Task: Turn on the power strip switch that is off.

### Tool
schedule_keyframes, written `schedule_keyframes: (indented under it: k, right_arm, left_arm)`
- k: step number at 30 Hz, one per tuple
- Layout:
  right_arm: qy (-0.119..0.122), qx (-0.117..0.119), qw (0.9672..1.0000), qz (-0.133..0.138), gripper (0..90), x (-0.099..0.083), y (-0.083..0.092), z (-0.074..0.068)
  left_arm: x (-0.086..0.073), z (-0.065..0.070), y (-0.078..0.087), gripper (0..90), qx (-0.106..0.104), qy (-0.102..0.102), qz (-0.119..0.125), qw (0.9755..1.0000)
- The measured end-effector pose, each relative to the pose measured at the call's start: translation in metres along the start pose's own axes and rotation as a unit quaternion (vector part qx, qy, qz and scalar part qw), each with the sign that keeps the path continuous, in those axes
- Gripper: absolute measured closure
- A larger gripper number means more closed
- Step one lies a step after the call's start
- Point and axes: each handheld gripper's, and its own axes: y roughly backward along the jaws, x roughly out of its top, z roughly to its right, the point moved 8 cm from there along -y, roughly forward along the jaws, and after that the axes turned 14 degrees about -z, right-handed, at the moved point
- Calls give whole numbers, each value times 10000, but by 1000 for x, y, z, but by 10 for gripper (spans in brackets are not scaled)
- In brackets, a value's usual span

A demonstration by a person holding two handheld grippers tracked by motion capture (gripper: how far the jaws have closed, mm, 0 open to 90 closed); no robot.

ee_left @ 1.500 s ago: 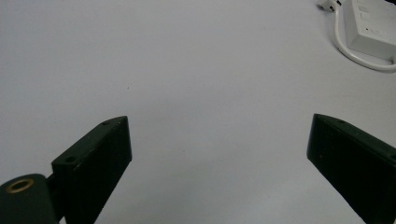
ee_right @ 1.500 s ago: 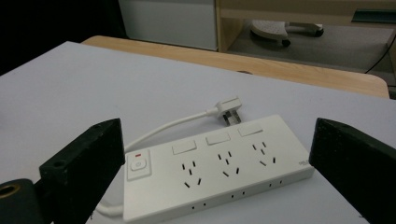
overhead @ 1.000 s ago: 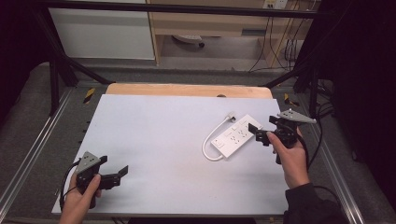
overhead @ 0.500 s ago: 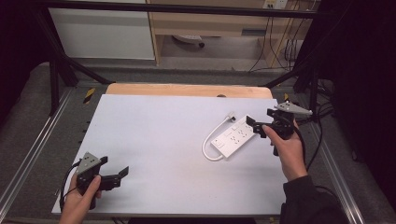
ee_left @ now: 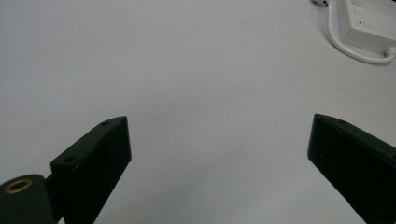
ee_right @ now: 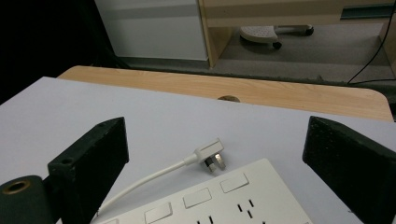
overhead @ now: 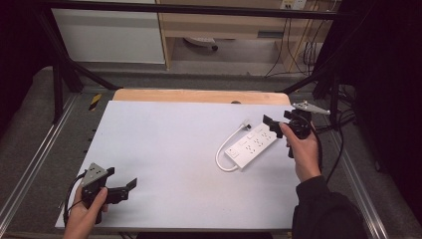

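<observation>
A white power strip (overhead: 251, 145) lies on the right part of the white table top (overhead: 174, 149), with its white cable looped back to a plug (overhead: 246, 125). My right gripper (overhead: 276, 123) hovers open over the strip's far end. In the right gripper view the strip (ee_right: 219, 205) and the plug (ee_right: 210, 154) sit between and below the wide-apart jaws. Near the table's front left corner my left gripper (overhead: 127, 188) is open over bare surface, and the left gripper view has the strip's end (ee_left: 369, 21) at its top right.
A bare wooden band (overhead: 199, 95) runs along the table's far edge. Beyond it stand a white cabinet (overhead: 107, 35) and a wooden desk (overhead: 234, 25) with cables on the floor. Metal rails (overhead: 37, 164) flank the table on both sides.
My right gripper has moved forward and slightly right, from beside the strip's near end to over its far end. The left gripper has stayed where it was.
</observation>
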Motion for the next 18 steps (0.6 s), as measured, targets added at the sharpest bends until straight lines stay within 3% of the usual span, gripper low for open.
schedule_keyframes:
  k: [9, 18]
  right_arm:
    - [-61, -6, 9999, -95, 126, 3, -15, 1]
    - [-85, -158, 9993, -321, 117, 1, -27, 8]
  left_arm:
    - [0, 1, -1, 61, -55, -10, -23, 10000]
    - [1, 3, -1, 62, -121, 52, 2, 9999]
